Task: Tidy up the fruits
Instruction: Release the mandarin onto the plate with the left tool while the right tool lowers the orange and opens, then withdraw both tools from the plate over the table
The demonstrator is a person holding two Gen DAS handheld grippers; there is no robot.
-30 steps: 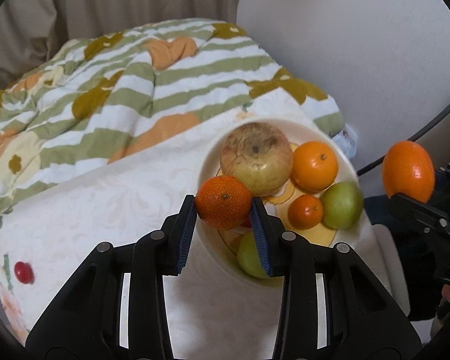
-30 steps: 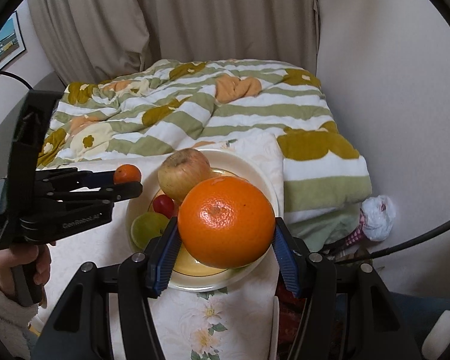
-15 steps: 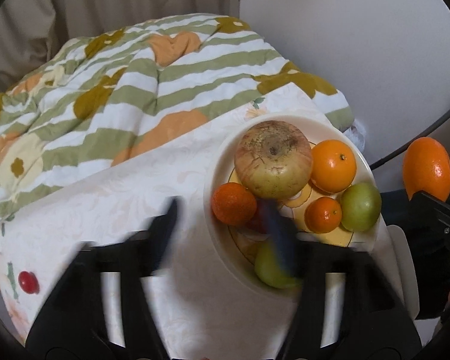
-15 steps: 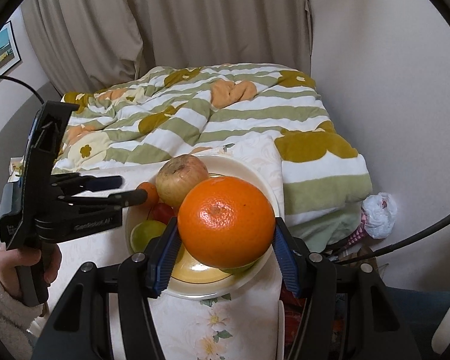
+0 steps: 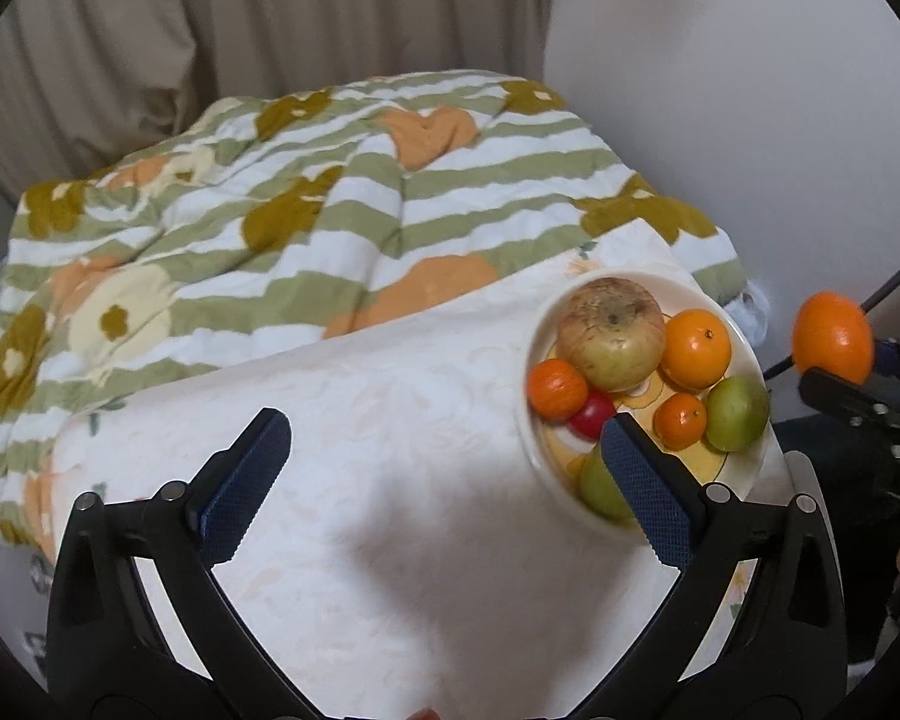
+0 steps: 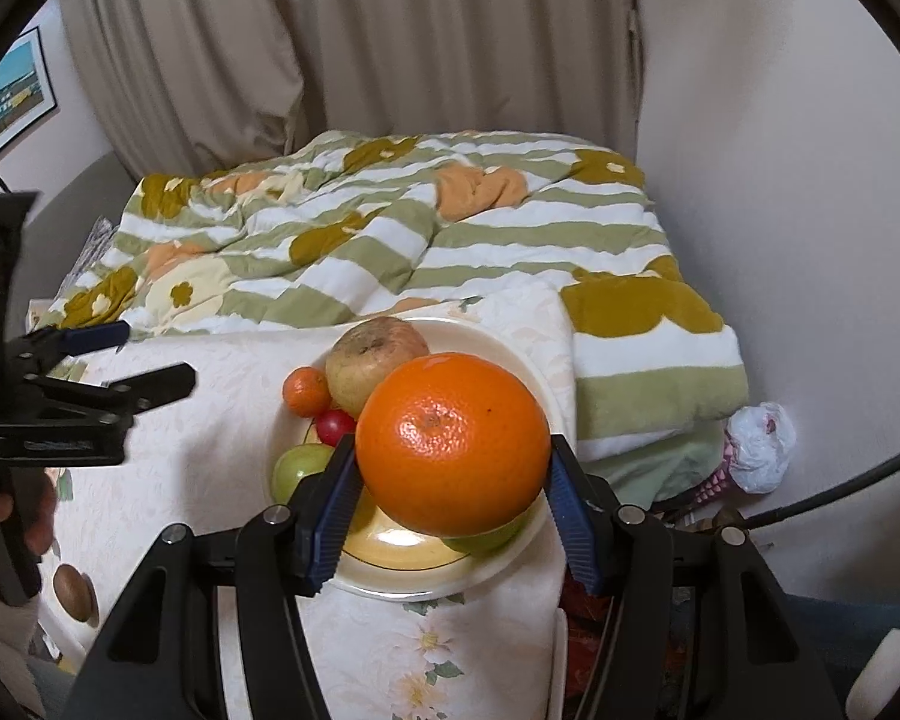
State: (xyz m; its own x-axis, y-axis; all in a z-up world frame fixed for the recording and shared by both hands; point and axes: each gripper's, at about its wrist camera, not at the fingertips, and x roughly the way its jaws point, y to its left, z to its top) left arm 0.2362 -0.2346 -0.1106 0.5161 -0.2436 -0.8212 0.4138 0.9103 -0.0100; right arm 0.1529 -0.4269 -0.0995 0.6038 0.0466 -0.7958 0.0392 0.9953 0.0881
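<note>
my left gripper (image 5: 444, 468) just sprang wide, nothing in it; right gripper (image 6: 453, 495) clamps the big orange (image 6: 453, 450), plate (image 6: 510, 564) at 12 o'clock

Orange, green and red fruit on a cream plate (image 5: 747, 354)

We see a quilt (image 5: 330, 228) striped green and white with ochre and peach flowers, beige curtains (image 6: 330, 60), a cream floral cloth (image 5: 360, 420), and blue pads (image 5: 243, 486) on black frames.

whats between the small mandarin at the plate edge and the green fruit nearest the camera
A small red fruit lies between the mandarin and the green fruit, clearest in the right wrist view.
</note>
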